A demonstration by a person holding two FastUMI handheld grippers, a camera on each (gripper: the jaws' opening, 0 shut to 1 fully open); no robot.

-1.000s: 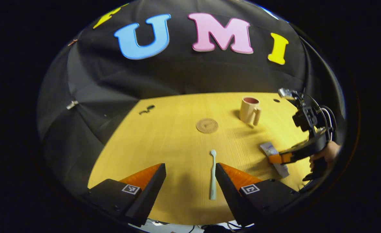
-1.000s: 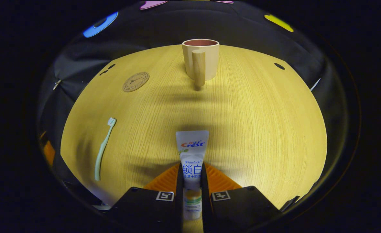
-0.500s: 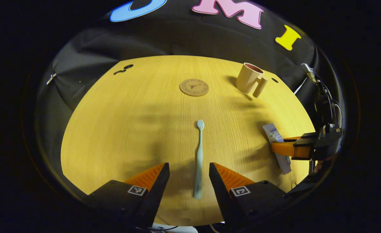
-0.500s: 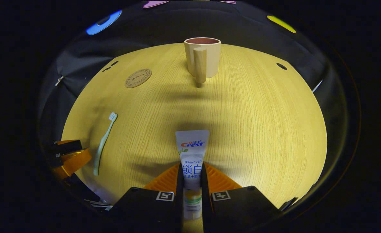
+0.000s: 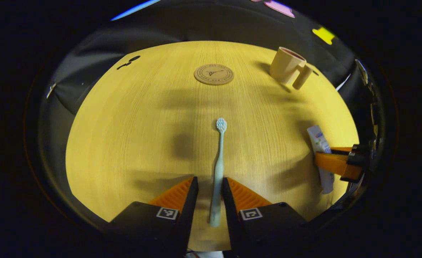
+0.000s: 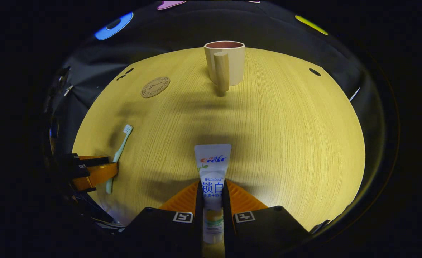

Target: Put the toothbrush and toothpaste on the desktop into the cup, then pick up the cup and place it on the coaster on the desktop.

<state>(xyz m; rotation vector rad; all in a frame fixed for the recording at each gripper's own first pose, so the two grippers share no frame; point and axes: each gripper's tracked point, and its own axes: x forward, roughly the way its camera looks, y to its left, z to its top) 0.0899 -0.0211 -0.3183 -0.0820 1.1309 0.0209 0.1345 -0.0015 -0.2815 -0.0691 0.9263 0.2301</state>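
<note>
Two items not yet in the beige handled cup (image 6: 224, 62). Right gripper (image 6: 212, 200) clamping the white toothpaste tube (image 6: 212, 168); left gripper (image 5: 207, 195) narrowing around the pale green toothbrush (image 5: 218, 165), contact unclear. Leaving both drops and the move to the round cork coaster (image 5: 214, 74).

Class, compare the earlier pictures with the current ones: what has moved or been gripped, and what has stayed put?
The left tongs came down over the toothbrush and narrowed around its handle; contact isn't certain. The right tongs stay shut on the toothpaste, which hasn't moved. The cup and coaster remain in place on the desktop.
</note>
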